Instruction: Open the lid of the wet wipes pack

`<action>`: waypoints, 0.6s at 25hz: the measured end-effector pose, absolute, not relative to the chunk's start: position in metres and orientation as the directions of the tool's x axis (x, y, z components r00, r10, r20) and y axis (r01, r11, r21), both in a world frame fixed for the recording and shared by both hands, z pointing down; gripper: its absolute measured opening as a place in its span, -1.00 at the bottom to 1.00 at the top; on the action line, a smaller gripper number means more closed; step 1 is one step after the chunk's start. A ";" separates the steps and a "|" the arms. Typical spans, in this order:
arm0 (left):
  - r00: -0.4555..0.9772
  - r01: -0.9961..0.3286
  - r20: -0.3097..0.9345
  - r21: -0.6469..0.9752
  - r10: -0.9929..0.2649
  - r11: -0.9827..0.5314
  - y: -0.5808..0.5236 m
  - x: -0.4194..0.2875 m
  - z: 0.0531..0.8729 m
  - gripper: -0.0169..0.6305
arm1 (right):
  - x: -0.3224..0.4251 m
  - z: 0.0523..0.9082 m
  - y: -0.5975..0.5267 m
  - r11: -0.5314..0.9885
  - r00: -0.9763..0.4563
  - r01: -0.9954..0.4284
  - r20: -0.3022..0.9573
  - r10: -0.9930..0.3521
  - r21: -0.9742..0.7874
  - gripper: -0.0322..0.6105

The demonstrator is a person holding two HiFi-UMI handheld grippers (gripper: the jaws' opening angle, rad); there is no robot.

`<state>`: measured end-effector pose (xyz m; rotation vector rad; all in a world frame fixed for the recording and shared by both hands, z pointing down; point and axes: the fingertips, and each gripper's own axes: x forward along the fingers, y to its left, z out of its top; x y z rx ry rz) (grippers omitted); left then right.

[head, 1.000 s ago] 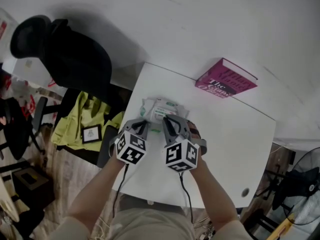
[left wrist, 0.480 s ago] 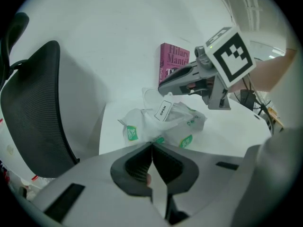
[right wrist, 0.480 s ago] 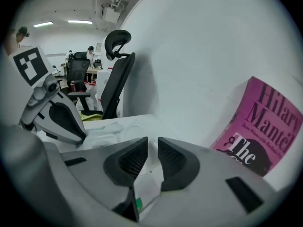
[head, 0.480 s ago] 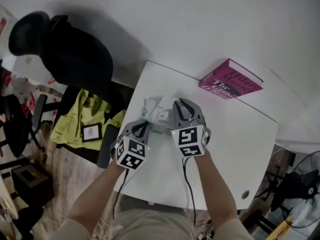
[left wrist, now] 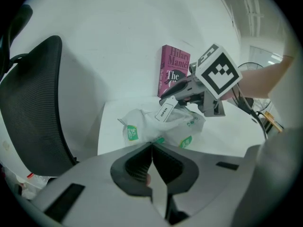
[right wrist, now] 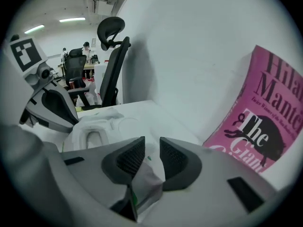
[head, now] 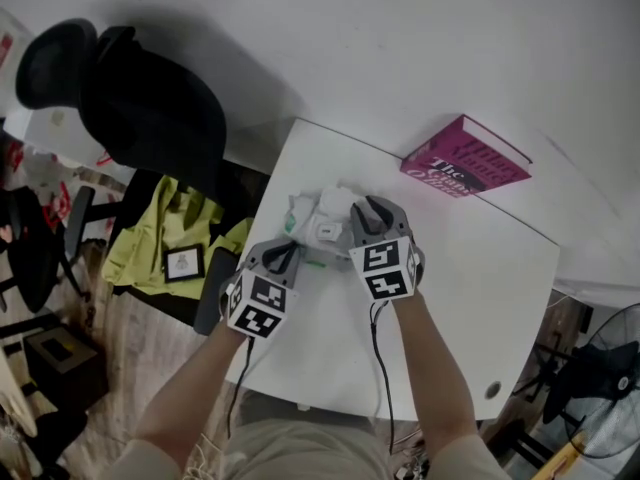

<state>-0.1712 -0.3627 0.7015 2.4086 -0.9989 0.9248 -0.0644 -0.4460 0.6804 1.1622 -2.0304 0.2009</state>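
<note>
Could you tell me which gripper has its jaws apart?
The right gripper: its jaws are opening around the lid flap, whereas the left gripper is clamped shut on the pack.

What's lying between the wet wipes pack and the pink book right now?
Nothing. Only bare white table separates the wet wipes pack from the pink book. The head view shows it, and the right gripper view agrees.

Right half: bare white table (head: 480, 298), wide room to pass.
Near edge: bare as well, a free way in.
Far left: wet wipes pack (head: 322, 216) sits in the lane.
Far right corner: pink book (head: 466, 158) stands against the wall (head: 400, 38), blocking there.
Pack to book: open gap.
Left flank: black office chair (head: 130, 98) close beside the table.
</note>
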 end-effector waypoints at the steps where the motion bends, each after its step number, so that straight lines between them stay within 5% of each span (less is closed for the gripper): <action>1: 0.533 -0.730 0.692 0.085 -0.486 -0.678 -0.363 -0.171 0.701 -0.87 | -0.063 0.681 -0.447 0.563 -0.287 -0.798 0.687 -0.668 0.214 -0.54; 15: 0.533 -0.824 0.614 0.219 -0.582 -0.523 -0.364 -0.202 0.635 -0.87 | -0.066 0.586 -0.410 0.531 -0.413 -0.846 0.563 -0.716 0.054 -0.71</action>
